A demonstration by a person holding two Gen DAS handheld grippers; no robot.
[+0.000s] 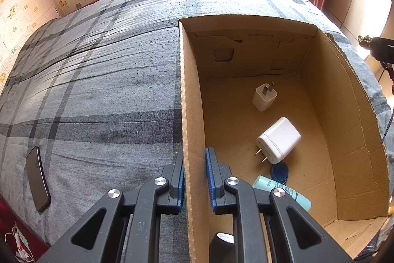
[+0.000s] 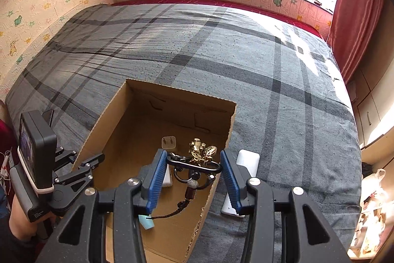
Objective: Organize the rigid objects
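Left gripper (image 1: 195, 179): clamping the cardboard box (image 1: 192, 115) wall, at 6 o'clock.
Right gripper (image 2: 193, 174): gripping a keychain (image 2: 194, 164) above the box.

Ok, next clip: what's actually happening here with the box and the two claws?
A person is sorting small items into a cardboard box on a bed. The left claw is clamped on the box's side wall, steadying it. The right claw holds a keychain by its black carabiner, above the open box. Already inside are two white chargers, one small and one larger, plus a teal tube. A dark phone and a white flat device lie outside on the bed.
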